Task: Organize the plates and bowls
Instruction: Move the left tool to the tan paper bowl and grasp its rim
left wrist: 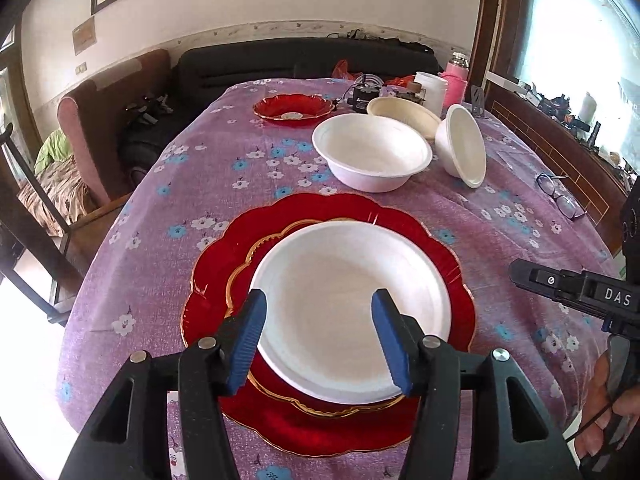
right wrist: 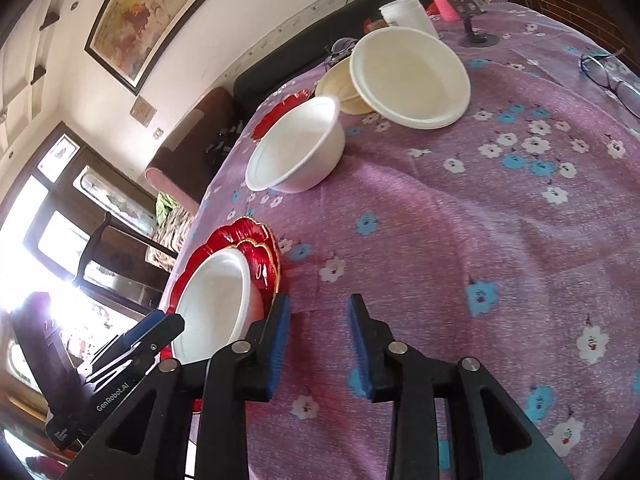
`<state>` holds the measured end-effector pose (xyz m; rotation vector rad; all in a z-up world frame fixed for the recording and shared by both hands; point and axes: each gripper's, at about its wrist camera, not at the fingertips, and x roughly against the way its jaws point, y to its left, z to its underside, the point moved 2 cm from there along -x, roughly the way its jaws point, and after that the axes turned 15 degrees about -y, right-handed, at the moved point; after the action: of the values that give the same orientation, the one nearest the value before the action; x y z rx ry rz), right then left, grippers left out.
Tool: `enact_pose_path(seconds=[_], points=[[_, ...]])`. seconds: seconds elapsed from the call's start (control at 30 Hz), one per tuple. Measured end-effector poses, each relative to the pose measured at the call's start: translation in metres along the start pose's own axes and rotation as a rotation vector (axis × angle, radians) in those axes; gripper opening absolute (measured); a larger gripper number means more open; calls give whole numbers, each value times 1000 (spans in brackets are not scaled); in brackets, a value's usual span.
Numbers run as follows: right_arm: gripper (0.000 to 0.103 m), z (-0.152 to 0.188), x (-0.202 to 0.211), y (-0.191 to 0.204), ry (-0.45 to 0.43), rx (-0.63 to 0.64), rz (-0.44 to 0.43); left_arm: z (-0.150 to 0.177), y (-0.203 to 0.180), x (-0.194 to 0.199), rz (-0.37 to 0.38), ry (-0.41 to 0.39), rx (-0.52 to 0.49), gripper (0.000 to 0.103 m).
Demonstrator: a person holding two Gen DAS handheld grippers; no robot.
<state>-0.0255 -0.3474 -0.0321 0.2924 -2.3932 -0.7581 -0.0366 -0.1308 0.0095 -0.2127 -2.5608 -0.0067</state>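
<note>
A white bowl [left wrist: 344,304] sits on a smaller red gold-rimmed plate [left wrist: 244,256] stacked on a large red scalloped plate [left wrist: 320,432]. My left gripper [left wrist: 320,340] is open just above the bowl's near side, empty. Farther back stand a white bowl [left wrist: 372,152], a tilted white bowl [left wrist: 464,144] leaning on a cream bowl [left wrist: 404,114], and a red plate [left wrist: 294,108]. My right gripper [right wrist: 318,344] is open and empty over bare tablecloth, to the right of the stack [right wrist: 216,304]. The white bowl [right wrist: 300,148] and tilted bowl [right wrist: 412,76] lie ahead of it.
The table has a purple flowered cloth [left wrist: 200,184]. Eyeglasses [left wrist: 560,196] lie at the right edge. A white jar [left wrist: 432,86], a pink bottle [left wrist: 456,80] and small clutter stand at the far end. A chair [left wrist: 92,120] stands at the left.
</note>
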Motion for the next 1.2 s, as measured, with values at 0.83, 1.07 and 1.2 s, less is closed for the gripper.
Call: enact_pose_path(seconds=[0.83,1.07,1.2], points=[[53,-182,25,9,-72,183,59,-179,-57,-67,196,152,-25,65],[53,-254,-53,-15,24,228,157,-208,-69,-186,134,267,-33,65],[53,-279,-108,-35,91,231,212,-203,-62,-250,131,347,8,65]])
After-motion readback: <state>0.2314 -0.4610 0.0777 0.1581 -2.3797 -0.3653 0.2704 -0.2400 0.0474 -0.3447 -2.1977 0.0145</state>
